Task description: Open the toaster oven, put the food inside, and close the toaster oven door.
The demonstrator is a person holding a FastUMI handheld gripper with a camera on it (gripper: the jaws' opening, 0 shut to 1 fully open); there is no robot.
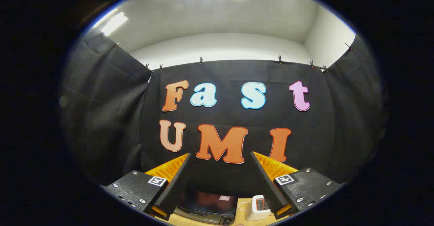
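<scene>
I am holding the gripper (220,165) with its fingers spread wide and gripping nothing, aiming high at the booth's wall. The one toaster oven (207,206) is lying low between the fingers, its long side running left to right. One small white device (257,207) is sitting just to its right. I am spotting no food.

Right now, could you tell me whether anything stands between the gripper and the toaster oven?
Nothing visible does. The gripper is open and holds nothing; the toaster oven sits low between the fingers and ahead of them on the table, with a small white device beside it, not in front.
</scene>
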